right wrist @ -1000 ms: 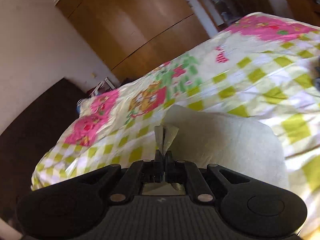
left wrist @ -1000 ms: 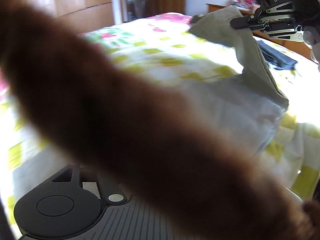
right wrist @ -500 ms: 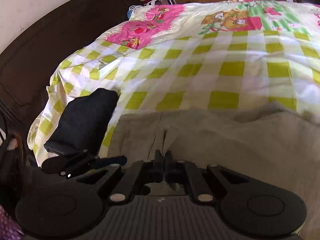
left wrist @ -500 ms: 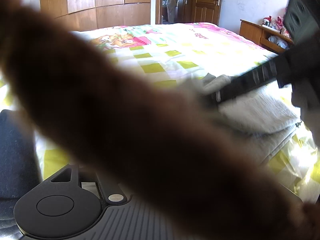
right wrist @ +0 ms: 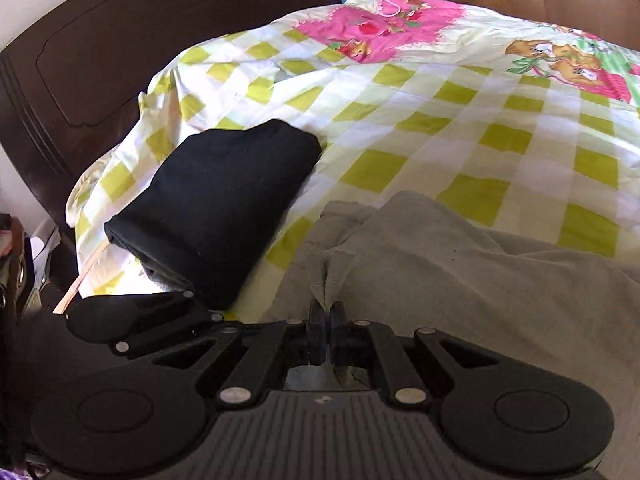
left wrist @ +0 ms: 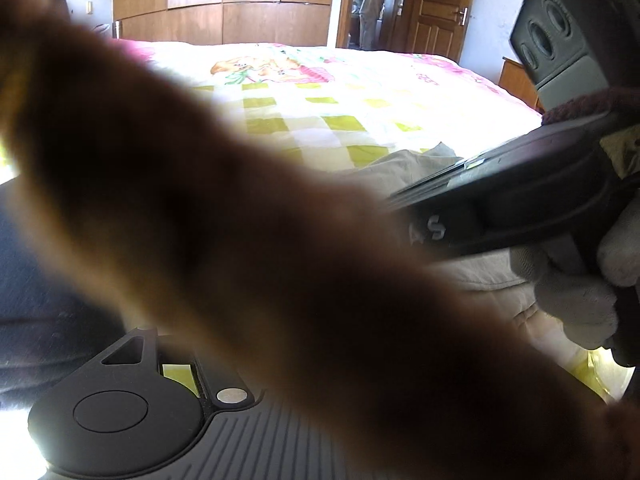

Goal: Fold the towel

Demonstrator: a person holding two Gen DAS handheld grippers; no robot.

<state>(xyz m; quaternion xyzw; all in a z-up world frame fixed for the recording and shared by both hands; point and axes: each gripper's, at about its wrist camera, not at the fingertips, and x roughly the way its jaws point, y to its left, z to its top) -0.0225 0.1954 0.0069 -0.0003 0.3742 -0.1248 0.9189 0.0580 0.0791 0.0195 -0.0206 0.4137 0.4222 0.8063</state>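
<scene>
I am pinching a corner of the grey towel (right wrist: 460,280) tight in my right gripper (right wrist: 327,320) as it is lying on the checked bedspread (right wrist: 440,128) beside a folded black cloth (right wrist: 224,200), while a blurred brown sleeve (left wrist: 280,260) is hiding my left gripper (left wrist: 224,364), so I cannot tell how its jaws stand.

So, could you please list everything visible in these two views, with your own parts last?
towel: one, grey-beige, rumpled on the bed, an edge pinched in the right claw
folded cloth: one, black, on the bed left of the towel
bedspread: one, green-and-white check with pink cartoon prints, covering the bed
headboard: one, dark brown, behind the bed
wardrobe: one, wood, far wall
door: one, wood, open
right claw: shut on towel
gloved hand: white, holding the right claw
sleeve: brown, blurred, blocking the left view
</scene>
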